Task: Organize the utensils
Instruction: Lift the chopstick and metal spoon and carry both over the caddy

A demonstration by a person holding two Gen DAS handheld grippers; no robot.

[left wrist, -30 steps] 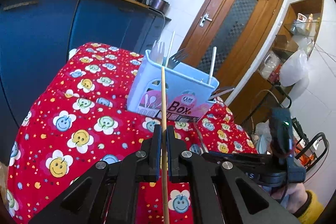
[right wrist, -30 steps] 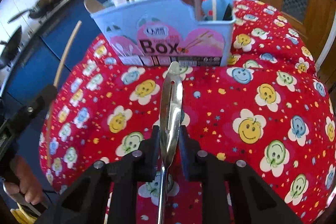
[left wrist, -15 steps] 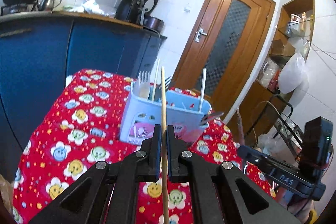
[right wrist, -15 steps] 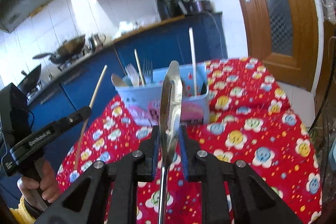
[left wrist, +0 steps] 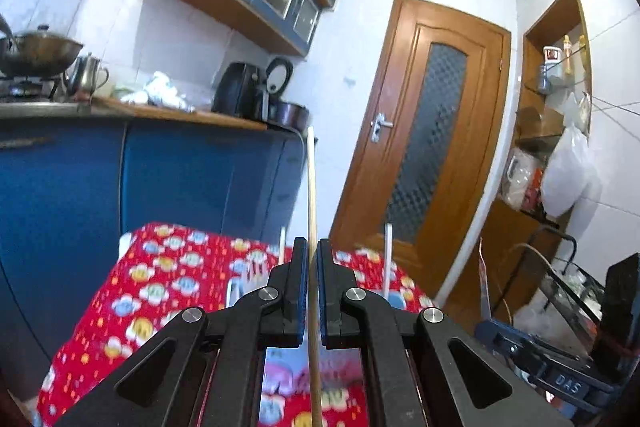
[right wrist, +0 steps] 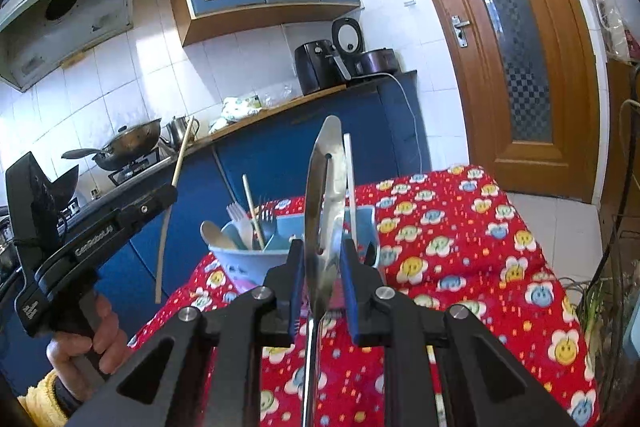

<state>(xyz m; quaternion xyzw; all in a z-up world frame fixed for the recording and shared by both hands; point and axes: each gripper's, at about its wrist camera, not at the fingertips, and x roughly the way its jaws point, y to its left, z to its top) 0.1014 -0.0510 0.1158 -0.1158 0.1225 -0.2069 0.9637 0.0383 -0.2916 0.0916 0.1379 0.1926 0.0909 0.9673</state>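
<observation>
Chopstick sits clamped in your left gripper, pads shut on its shaft, w/ the stick running straight up past the fingertips and also trailing back below them toward the cam. Your right gripper is clenched on a steel spoon, bowl end sticking up beyond the fingertips, thin handle running back under the pads. From the right wrist cam you see the left gripper off to the left of yours, held up in the air w/ the chopstick tilted in it, the person's hand wrapped round its handle. Utensil box, pale blue plastic, stands on the desk just ahead of and below the right gripper, partly hidden behind the spoon; inside it you can make out a wooden spoon, forks, another chopstick and a white straw-like stick, all standing upright. From the left wrist cam the same box lies below and ahead of the fingertips, mostly covered by the gripper body and blurred. Desk wears a red smiley-flower cloth. Blue counter w/ a wok and air fryer is further ahead; wooden door ahead-right.
</observation>
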